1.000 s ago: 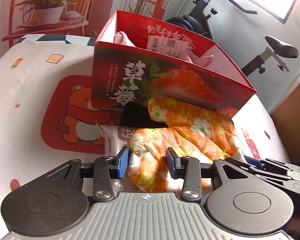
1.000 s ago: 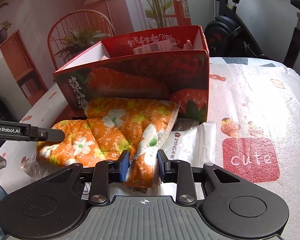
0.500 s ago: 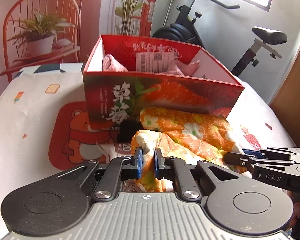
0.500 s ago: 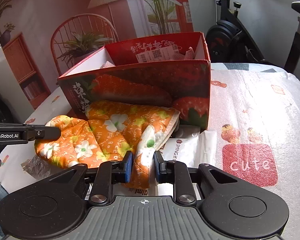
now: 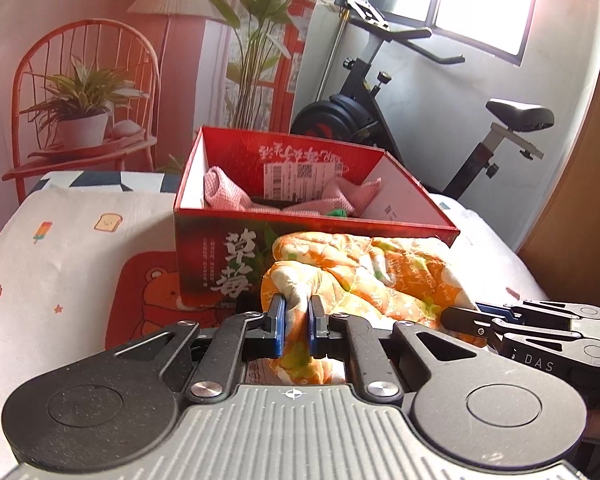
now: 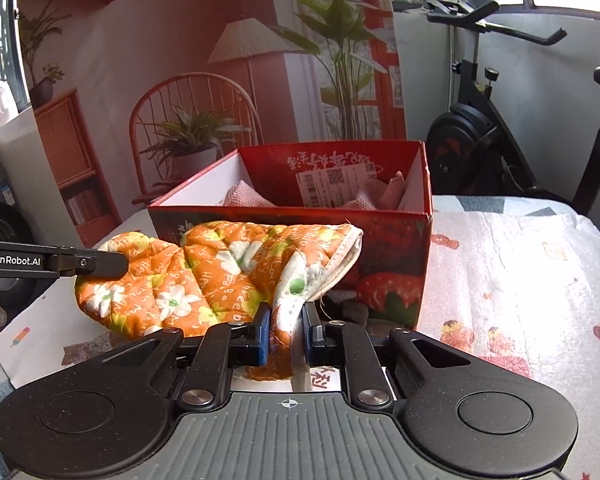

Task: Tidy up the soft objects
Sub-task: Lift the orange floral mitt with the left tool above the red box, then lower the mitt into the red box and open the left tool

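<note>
On a worktop (image 5: 60, 248) under a white cartoon-print cloth, an open red strawberry-print cardboard box (image 5: 300, 256) stands at 12 o'clock; before its near wall an orange floral quilted oven mitt (image 6: 220, 276) hangs lifted, left claw (image 5: 296, 326) and right claw (image 6: 285, 330) each clamping an edge.

The red box (image 5: 228, 264) carries large white Chinese characters "草莓" on its near face in the left wrist view, with smaller lines beside them too small to read. A white shipping label (image 5: 300, 178) with a barcode and a QR code sticks to its far inner wall, under upside-down white characters. The left gripper's arm (image 6: 52, 260), at the left of the right wrist view, reads "GenRobot.AI". The right gripper's arm (image 5: 540, 364), at the right of the left wrist view, reads "DAS".
</note>
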`<control>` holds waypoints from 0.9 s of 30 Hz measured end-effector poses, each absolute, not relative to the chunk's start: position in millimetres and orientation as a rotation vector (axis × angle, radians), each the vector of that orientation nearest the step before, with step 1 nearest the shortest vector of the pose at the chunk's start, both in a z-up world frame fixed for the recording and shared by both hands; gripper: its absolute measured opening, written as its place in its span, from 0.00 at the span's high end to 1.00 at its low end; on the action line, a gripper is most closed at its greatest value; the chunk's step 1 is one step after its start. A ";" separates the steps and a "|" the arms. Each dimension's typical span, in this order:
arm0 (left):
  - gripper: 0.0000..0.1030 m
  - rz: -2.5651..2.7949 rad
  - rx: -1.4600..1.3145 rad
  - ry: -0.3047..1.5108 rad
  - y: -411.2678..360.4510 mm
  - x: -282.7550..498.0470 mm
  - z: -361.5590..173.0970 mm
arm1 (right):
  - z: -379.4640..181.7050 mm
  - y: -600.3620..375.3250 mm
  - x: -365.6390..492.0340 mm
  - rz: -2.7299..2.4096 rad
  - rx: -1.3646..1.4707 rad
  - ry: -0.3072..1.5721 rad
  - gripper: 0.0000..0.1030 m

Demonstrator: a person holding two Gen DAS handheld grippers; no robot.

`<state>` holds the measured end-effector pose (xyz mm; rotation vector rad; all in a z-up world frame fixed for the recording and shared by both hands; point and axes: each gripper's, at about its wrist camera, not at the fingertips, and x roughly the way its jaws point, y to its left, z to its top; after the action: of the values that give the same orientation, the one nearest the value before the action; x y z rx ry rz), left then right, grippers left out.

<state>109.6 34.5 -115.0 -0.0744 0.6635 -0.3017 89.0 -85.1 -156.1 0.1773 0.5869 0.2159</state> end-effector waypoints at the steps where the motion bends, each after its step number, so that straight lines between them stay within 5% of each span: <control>1: 0.88 -0.303 -0.076 0.653 35.1 110.1 -111.7 | -151.9 -84.4 89.4 0.221 0.164 0.576 0.86; 17: 0.88 -0.279 -0.037 0.489 31.8 163.4 -57.4 | -83.6 -83.0 166.1 0.254 0.041 0.470 0.87; 27: 0.88 -0.213 0.078 0.566 2.9 257.3 -66.1 | -103.0 -86.0 277.6 0.160 0.036 0.592 0.87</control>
<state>257.3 2.9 -66.1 0.0775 0.5662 -0.2135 277.6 -86.0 -103.0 0.0363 0.5917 0.1603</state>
